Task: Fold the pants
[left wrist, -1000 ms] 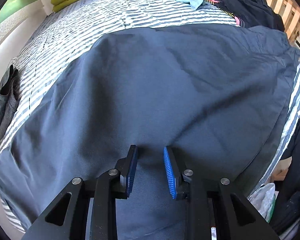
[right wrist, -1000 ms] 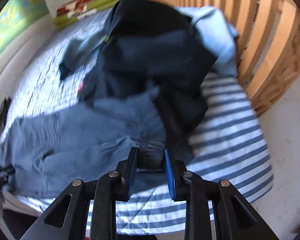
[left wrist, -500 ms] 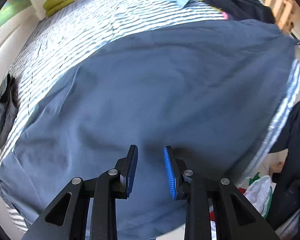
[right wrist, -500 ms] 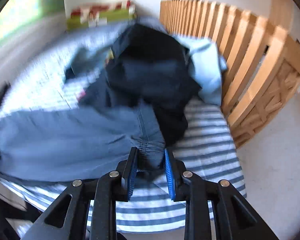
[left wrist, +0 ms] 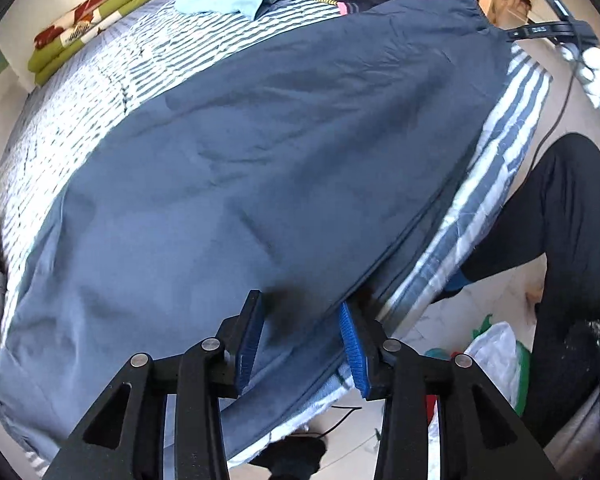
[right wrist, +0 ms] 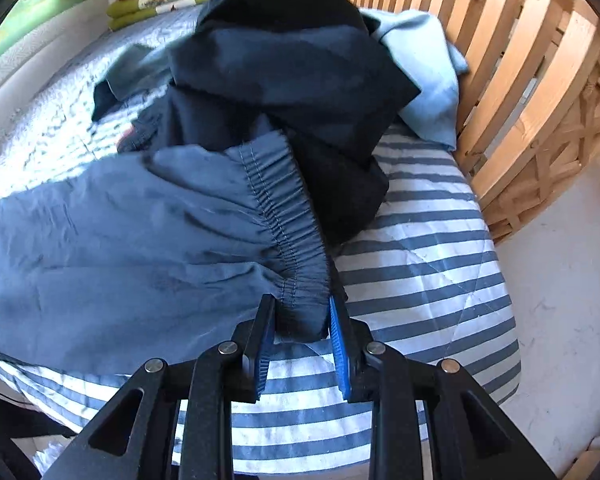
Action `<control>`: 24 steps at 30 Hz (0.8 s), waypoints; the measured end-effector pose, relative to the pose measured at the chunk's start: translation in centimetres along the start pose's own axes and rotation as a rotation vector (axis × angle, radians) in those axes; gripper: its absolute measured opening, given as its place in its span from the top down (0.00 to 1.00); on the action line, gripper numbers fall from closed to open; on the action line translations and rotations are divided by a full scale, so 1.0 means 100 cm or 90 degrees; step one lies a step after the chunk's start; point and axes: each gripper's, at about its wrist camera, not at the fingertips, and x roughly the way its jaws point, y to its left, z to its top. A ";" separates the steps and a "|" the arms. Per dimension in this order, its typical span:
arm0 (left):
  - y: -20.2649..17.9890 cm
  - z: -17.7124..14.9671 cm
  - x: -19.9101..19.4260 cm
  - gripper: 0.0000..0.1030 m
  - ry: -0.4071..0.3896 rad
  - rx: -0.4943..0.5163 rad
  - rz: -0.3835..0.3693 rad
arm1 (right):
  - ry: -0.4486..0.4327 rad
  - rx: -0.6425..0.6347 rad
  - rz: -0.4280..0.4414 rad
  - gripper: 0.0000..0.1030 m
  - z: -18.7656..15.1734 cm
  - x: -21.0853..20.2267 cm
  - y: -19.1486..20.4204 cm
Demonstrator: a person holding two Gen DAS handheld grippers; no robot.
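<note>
My left gripper (left wrist: 302, 338) has slid to the near edge of the pants (left wrist: 260, 168), spread on the bed (left wrist: 512, 120); its jaws are opening, fabric loose between them. My right gripper (right wrist: 300, 340) stays clamped on the waistband (right wrist: 284, 216), so I judge a fold comes next.

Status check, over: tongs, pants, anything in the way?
Left tongs opening over pants. Right tongs clamped on waistband. Dark clothes pile crowds waistband.
</note>
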 end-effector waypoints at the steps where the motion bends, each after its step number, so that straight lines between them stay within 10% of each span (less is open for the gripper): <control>1: 0.000 -0.002 -0.005 0.60 -0.004 -0.007 -0.006 | -0.010 0.006 0.003 0.77 0.002 -0.005 -0.002; 6: 0.012 -0.013 -0.009 0.60 0.004 -0.009 0.013 | -0.014 0.008 -0.003 0.77 0.009 -0.009 -0.002; 10: 0.016 -0.025 -0.009 0.96 0.005 -0.025 0.029 | -0.011 0.000 -0.020 0.77 0.011 -0.003 0.005; 12: 0.012 -0.028 -0.019 0.99 -0.013 -0.021 0.040 | -0.019 0.000 -0.023 0.77 0.011 -0.006 0.006; 17: -0.004 -0.040 -0.033 0.98 -0.019 -0.012 -0.028 | -0.019 0.007 -0.049 0.77 0.009 -0.006 0.001; 24: 0.023 -0.052 -0.041 0.64 -0.041 -0.092 -0.011 | 0.038 -0.035 -0.097 0.75 0.001 0.008 0.016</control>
